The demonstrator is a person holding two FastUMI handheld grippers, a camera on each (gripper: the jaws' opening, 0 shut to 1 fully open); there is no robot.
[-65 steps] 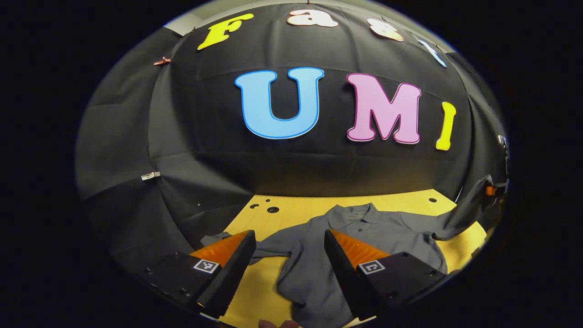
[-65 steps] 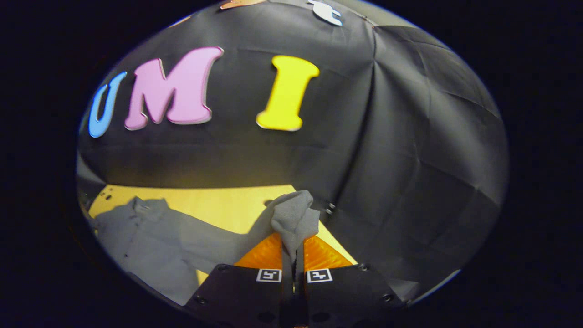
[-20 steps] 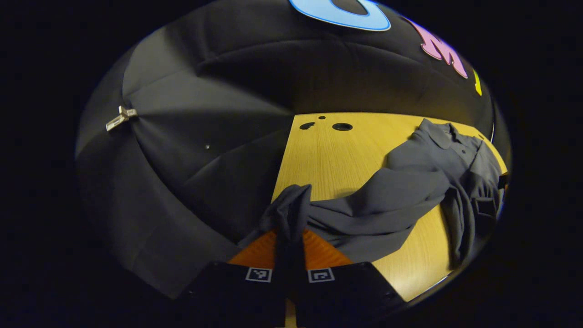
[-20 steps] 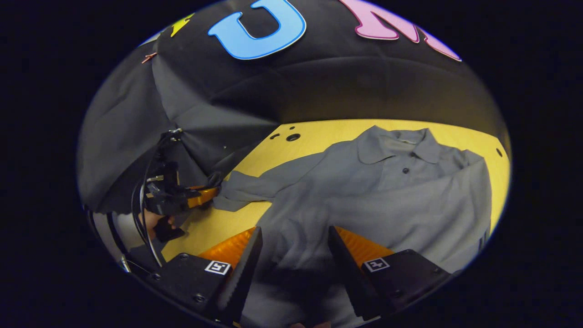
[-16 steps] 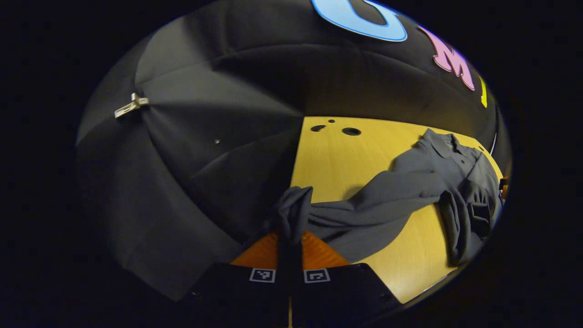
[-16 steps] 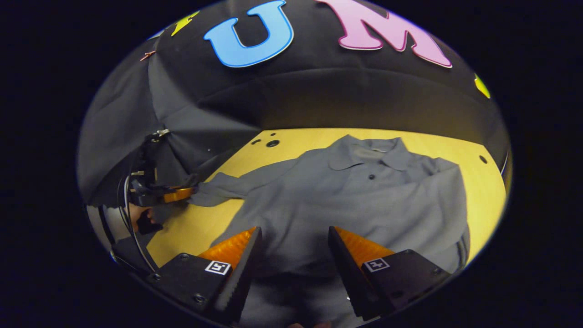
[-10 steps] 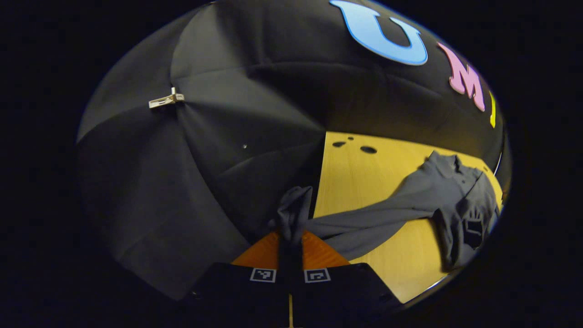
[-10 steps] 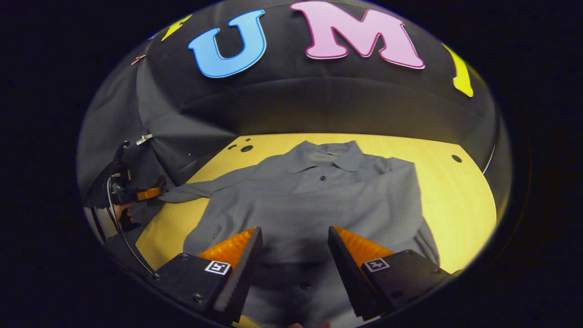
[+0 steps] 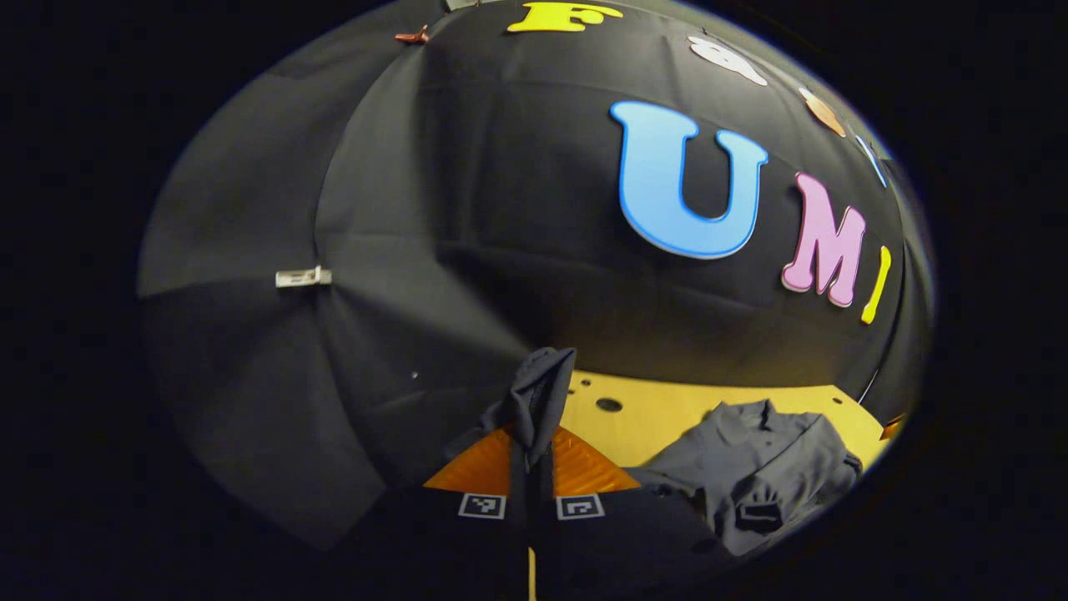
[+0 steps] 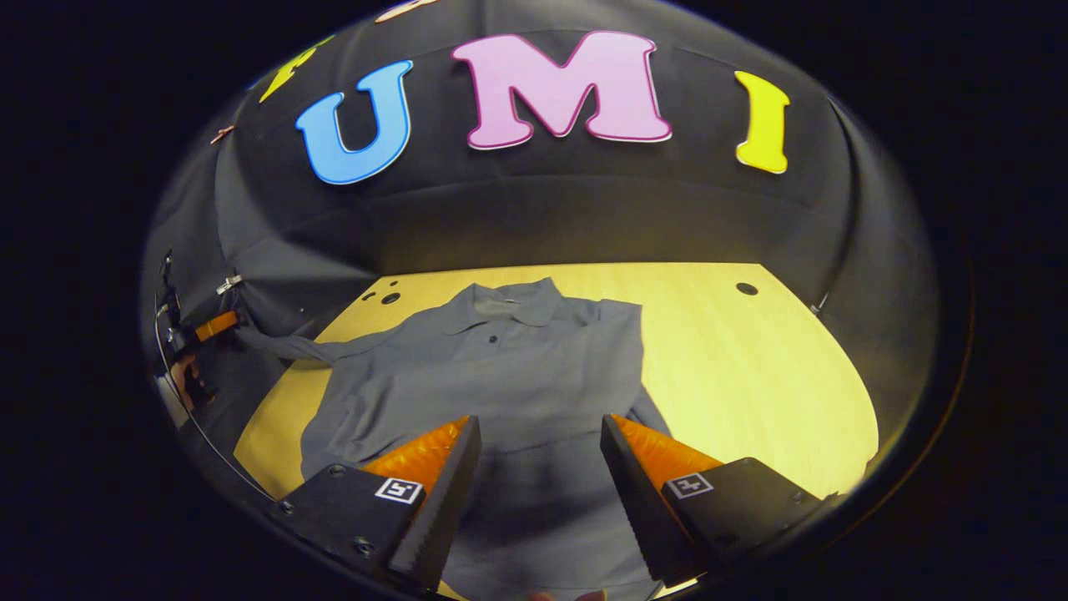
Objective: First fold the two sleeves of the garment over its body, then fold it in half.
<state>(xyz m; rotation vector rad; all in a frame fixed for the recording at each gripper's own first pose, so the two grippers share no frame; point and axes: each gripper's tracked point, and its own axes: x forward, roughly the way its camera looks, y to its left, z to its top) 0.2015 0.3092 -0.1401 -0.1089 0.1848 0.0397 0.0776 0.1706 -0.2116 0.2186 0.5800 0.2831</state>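
One sleeve pinched, left hand-held gripper

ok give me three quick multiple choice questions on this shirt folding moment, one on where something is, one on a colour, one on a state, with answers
1. Where does the shirt's collar lie?
A. at the table's far side, toward the wall
B. hanging off the near edge
C. under the right tongs

2. What colour is the shirt?
A. white
B. grey
C. red

3. What are the left tongs doing?
A. standing open above the table
B. shut on a sleeve
C. lying flat on the shirt's body

Answers:
1. A: in the right gripper view the collar sits at the shirt's far end on the wooden table, nearest the black wall.
2. B: the cloth is plain grey in both views.
3. B: in the left gripper view the orange fingers are closed with a bunch of grey sleeve between them, while the right tongs stand open over the shirt.
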